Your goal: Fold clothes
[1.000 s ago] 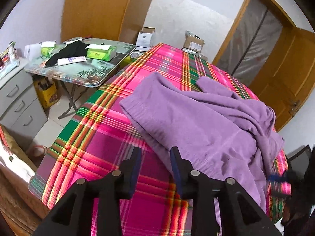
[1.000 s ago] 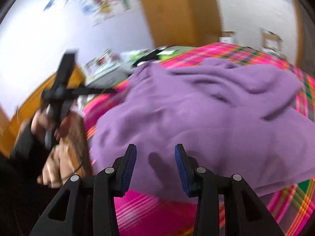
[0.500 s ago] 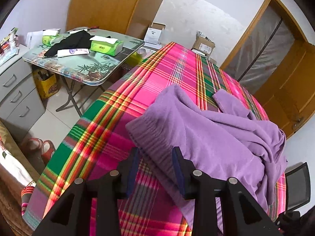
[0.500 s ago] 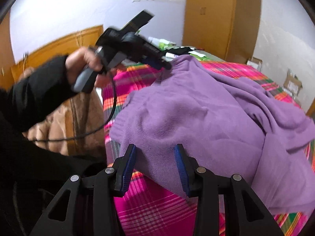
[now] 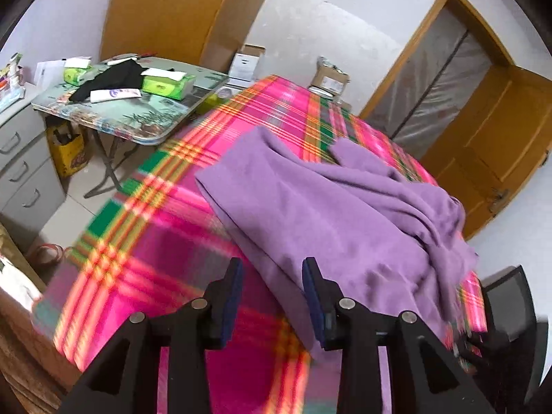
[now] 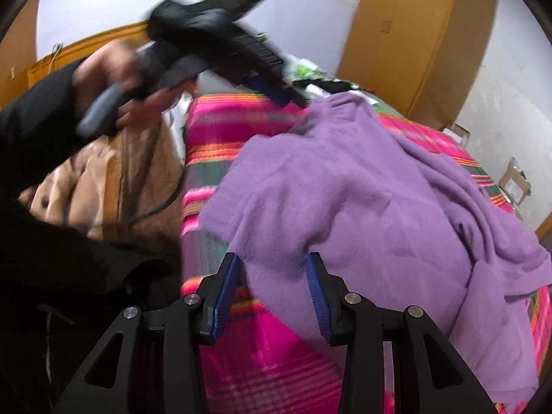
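Observation:
A purple sweater (image 5: 345, 214) lies rumpled on a pink plaid bedspread (image 5: 145, 241). In the left wrist view my left gripper (image 5: 272, 276) hovers over the sweater's near edge, its jaws apart and the pads not pressing the cloth. From the right wrist view, a hand (image 6: 114, 72) holds that left gripper (image 6: 293, 95), blurred, with its tips by the sweater's raised far corner (image 6: 338, 103). My right gripper (image 6: 272, 276) stands open with a near corner of the sweater (image 6: 345, 207) showing between its fingers, not pinched.
A folding table (image 5: 138, 117) left of the bed carries tissue boxes and a black cloth. Grey drawers (image 5: 20, 172) stand at the far left, cardboard boxes (image 5: 331, 79) beyond the bed, a wooden door (image 5: 500, 145) at right. Brown fabric (image 6: 114, 179) lies beside the bed.
The left gripper pushed in toward the sweater's hem, then drew back, and its jaws widened slightly. The right view rolled and settled over the sweater's near corner, jaws unchanged.

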Demonstrator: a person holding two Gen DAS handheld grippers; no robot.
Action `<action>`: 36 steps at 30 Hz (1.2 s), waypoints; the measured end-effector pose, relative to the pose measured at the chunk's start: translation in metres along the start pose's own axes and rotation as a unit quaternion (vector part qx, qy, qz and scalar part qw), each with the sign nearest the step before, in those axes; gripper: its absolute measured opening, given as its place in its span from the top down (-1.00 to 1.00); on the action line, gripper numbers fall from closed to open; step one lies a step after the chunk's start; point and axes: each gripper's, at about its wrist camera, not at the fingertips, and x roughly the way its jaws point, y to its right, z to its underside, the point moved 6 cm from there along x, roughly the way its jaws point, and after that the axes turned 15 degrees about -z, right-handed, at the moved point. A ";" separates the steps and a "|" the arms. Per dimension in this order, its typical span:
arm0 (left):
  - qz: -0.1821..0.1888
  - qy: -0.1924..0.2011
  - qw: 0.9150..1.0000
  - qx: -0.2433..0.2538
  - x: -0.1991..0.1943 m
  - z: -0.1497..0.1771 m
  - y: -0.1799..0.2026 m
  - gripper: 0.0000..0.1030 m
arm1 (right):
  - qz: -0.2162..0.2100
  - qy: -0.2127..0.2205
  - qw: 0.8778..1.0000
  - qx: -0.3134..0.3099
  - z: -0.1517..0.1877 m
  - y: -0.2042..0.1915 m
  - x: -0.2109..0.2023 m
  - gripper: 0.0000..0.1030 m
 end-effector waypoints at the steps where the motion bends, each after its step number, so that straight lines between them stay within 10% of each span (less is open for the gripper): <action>1: 0.008 0.000 1.000 0.002 -0.005 0.007 0.005 0.31 | 0.002 0.005 1.000 0.012 -0.002 0.006 0.000 0.19; 15: 0.056 -0.065 0.996 -0.014 -0.022 0.082 0.034 0.30 | -0.035 0.023 0.996 0.075 -0.013 0.022 0.003 0.19; 36: 0.149 -0.063 0.983 -0.083 -0.036 0.080 0.033 0.23 | -0.022 0.046 0.993 0.110 -0.002 0.034 -0.018 0.19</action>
